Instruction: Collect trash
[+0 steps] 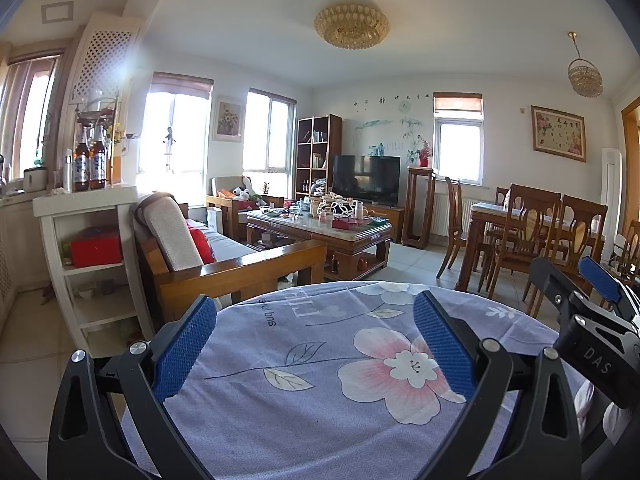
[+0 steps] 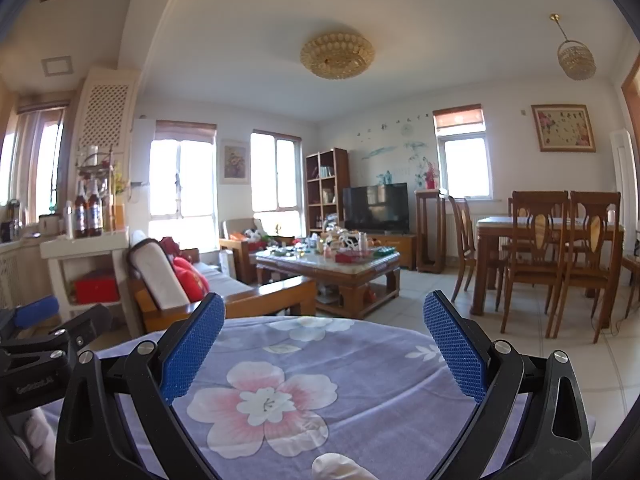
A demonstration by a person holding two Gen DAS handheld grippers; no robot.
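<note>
My left gripper (image 1: 316, 312) is open over a lilac floral cloth (image 1: 320, 380), its blue pads wide apart with nothing between them. My right gripper (image 2: 324, 312) is open too, over the same floral cloth (image 2: 320, 380), and holds nothing. The right gripper's blue pad and black frame (image 1: 592, 312) show at the right edge of the left wrist view. The left gripper's frame (image 2: 44, 340) shows at the left edge of the right wrist view. A white crumpled piece (image 2: 340, 467) lies on the cloth at the bottom edge of the right wrist view. No other trash shows near the grippers.
A wooden sofa (image 1: 224, 256) with a red cushion stands ahead on the left. A cluttered coffee table (image 1: 320, 224) is in mid-room, with a TV (image 1: 366, 178) behind it. A dining table with chairs (image 1: 532, 232) is on the right. A white shelf (image 1: 88, 240) carries bottles.
</note>
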